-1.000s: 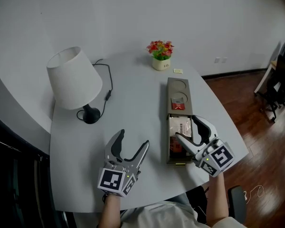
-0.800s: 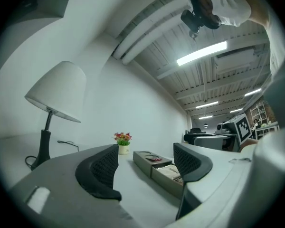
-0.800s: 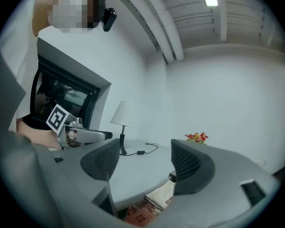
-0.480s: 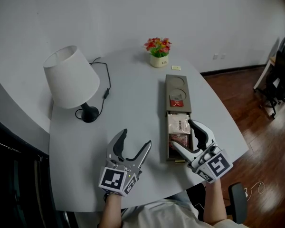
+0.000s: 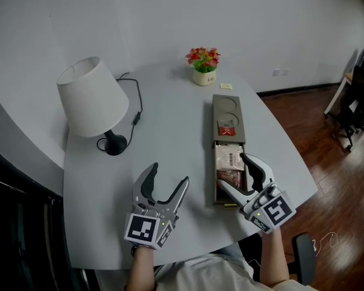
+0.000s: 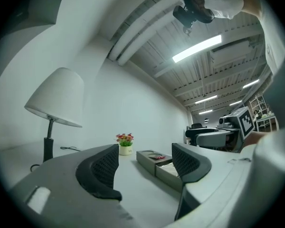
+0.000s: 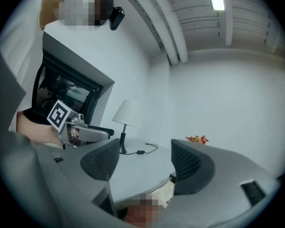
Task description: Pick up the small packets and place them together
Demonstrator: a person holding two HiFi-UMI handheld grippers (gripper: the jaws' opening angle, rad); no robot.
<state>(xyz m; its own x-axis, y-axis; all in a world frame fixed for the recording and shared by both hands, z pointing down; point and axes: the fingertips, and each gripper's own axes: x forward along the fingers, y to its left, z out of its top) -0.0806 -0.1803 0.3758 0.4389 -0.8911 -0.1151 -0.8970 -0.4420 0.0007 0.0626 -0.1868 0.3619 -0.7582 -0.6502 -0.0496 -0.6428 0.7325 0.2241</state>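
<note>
Inspection, taken standing by the table (image 5: 170, 126).

Grippers: the right gripper (image 5: 233, 172) has its jaws well apart and pinches nothing. It sits level over the near end of the long tray (image 5: 213, 138). The left gripper (image 5: 168, 174) is likewise spread and empty, parked over bare tabletop at approx. 9 o'clock from the right one. Neither touches a packet.

Task items, all inside the tray:
- pale packet (image 5: 228, 157) – middle section, at approx. 12 o'clock from the right gripper's tips, just beside them.
- dark-red packet (image 5: 229, 178) – nearest section, directly under the spread jaws.
- red packet (image 5: 225, 131) – next section out, further along 12 o'clock and apart from the other two.

The right gripper view shows a corner of the pale packet low between the jaws, below pad level – so not yet engaged.

Step in hand, my reading: first pick from the tray w/ the right gripper. To do it well, tip the jaws down into the section, straddle one packet only, and catch an edge rather than the flat face. These look thin and slack, so a light pinch may slide off. Keep the lower jaw clear of the tray wall. The two near packets lie close together, so a double pick is the likely fault.

Lamp (image 5: 92, 97) and flower pot (image 5: 203, 77) stand at 10 and 12 o'clock on the table, well clear.
</note>
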